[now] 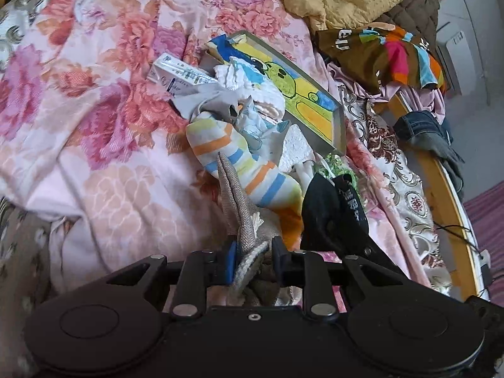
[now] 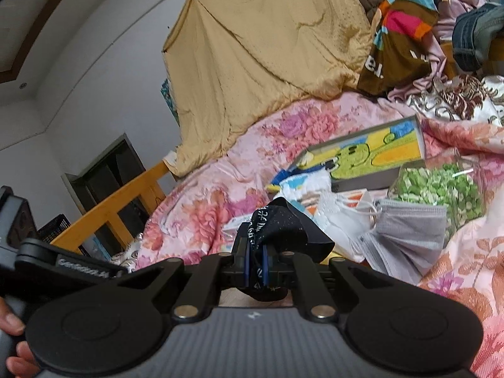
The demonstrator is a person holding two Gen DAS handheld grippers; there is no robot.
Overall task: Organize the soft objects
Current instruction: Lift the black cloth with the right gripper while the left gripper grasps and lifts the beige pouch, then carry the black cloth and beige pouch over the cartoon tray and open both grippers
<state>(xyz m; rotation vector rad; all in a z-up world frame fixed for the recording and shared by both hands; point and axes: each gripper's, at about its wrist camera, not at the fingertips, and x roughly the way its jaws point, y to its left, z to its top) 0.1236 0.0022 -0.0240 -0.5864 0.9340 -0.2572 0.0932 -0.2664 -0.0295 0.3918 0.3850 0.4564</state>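
Observation:
My left gripper (image 1: 253,263) is shut on a grey knit sock (image 1: 239,208) that sticks up from between the pads. Beyond it lies a striped sock (image 1: 239,154) among white and grey soft items on the pink floral bedspread (image 1: 104,94). My right gripper (image 2: 256,266) is shut on a black sock with white lettering (image 2: 277,223); the same black sock shows in the left wrist view (image 1: 327,208). A grey face mask (image 2: 406,233) and a white one (image 2: 340,217) lie to the right.
A shallow box lid with a green cartoon print (image 1: 299,91) (image 2: 371,154) lies on the bed. A small medicine carton (image 1: 179,75), a bag of green pieces (image 2: 441,186), a yellow quilt (image 2: 261,56), piled clothes (image 1: 384,53) and the wooden bed rail (image 1: 441,195) surround the pile.

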